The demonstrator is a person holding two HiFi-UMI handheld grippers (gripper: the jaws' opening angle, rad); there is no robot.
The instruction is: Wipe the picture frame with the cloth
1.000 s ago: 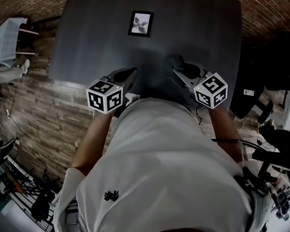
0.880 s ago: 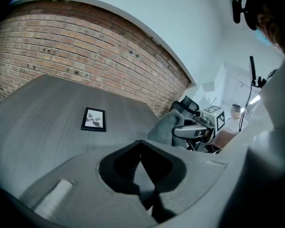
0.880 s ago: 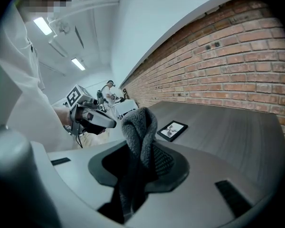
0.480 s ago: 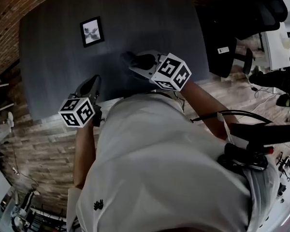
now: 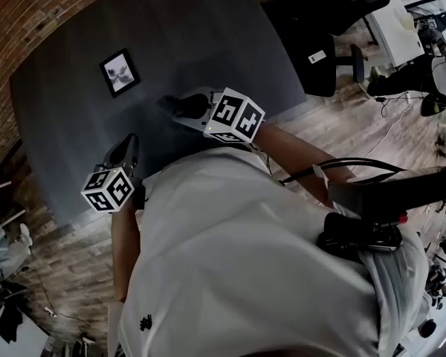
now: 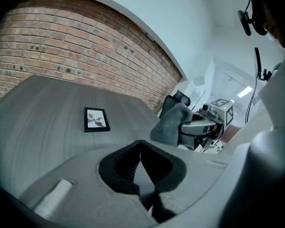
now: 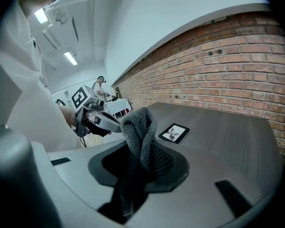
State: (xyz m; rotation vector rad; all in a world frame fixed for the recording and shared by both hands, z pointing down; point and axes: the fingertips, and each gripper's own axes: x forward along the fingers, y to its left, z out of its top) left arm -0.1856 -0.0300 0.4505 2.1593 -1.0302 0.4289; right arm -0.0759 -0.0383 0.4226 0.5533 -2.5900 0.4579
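A small black picture frame with a pale print lies flat on the dark grey table; it also shows as the frame and the frame. My right gripper is shut on a grey cloth, which sticks up from its jaws, short of the frame. From the left gripper view that cloth hangs off the right gripper. My left gripper is shut and empty, near the table's front edge, and the frame lies ahead of it.
A red brick wall runs behind the table. A black office chair stands at the table's right end. Wood-look flooring and cables lie around. The person's white shirt fills the lower head view.
The head view has swung, so the table and frame sit further left and tilted. Both grippers moved forward over the table edge; the right one still carries the cloth.
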